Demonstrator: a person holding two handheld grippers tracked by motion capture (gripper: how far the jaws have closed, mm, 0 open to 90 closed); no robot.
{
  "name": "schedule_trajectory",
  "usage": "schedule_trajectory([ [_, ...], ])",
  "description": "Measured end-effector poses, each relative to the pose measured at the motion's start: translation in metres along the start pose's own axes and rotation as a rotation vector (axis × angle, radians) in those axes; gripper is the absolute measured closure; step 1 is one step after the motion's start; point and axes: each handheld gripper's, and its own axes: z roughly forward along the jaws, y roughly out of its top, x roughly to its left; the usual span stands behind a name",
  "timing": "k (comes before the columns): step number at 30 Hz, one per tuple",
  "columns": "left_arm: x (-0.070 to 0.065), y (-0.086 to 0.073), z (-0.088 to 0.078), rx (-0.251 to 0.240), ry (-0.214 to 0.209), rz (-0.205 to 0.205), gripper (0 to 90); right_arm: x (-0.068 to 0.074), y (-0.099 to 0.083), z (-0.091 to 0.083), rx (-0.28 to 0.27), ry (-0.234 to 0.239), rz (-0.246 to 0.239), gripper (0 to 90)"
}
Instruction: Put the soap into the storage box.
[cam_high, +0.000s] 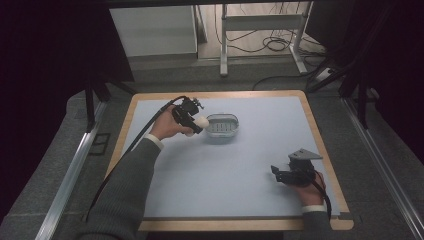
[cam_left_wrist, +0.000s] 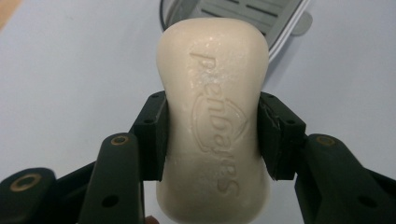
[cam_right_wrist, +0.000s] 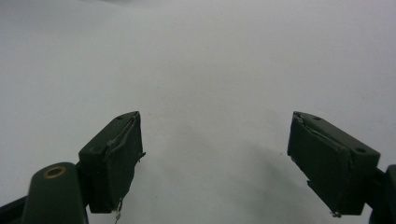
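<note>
The left gripper (cam_left_wrist: 212, 135) clamps a cream bar of soap (cam_left_wrist: 215, 116) by its sides, just beside the clear soap dish (cam_high: 222, 126) on the blue mat (cam_high: 235, 170). The right gripper (cam_right_wrist: 215, 163) hangs wide apart near the mat's right edge.

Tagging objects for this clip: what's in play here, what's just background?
In play:
- soap bar, clamped in left tongs
- soap dish, just beyond the bar

Background:
- right tongs, open above bare mat
- desk frame and cables behind the table

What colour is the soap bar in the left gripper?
Cream, with an embossed brand name; the soap bar shows best in the left gripper view.
</note>
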Motion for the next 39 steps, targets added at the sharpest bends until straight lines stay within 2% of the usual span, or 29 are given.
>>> schedule_trajectory([
  [4, 0.000, 0.004, 0.000, 0.001, 0.022, 0.009, 49.9, 0.000, 0.000, -0.001, -0.004, 0.000, 0.001, 17.7],
  [12, 0.002, 0.013, 0.004, -0.006, 0.014, 0.011, 49.9, 0.002, 0.000, 0.000, 0.001, 0.000, -0.002, 17.7],
  [19, 0.000, 0.024, 0.013, 0.015, 0.030, 0.051, 49.9, 0.002, 0.000, 0.001, 0.001, 0.004, 0.001, 17.8],
  [21, 0.000, 0.028, 0.014, 0.009, 0.020, 0.048, 49.9, 0.002, 0.001, 0.001, -0.001, 0.005, 0.000, 17.7],
  [26, -0.001, 0.035, 0.018, 0.017, 0.026, 0.068, 49.9, 0.002, 0.000, 0.001, 0.001, 0.005, 0.000, 17.7],
  [28, -0.002, 0.040, 0.020, -0.008, 0.021, 0.089, 49.9, 0.001, 0.000, 0.001, 0.002, 0.007, 0.002, 17.7],
  [33, -0.005, 0.046, 0.024, -0.001, 0.026, 0.117, 49.9, 0.001, 0.000, 0.002, 0.002, 0.008, 0.003, 17.7],
  [39, -0.010, 0.057, 0.027, -0.017, 0.010, 0.146, 49.9, 0.001, 0.000, 0.001, -0.002, 0.008, -0.001, 17.7],
])
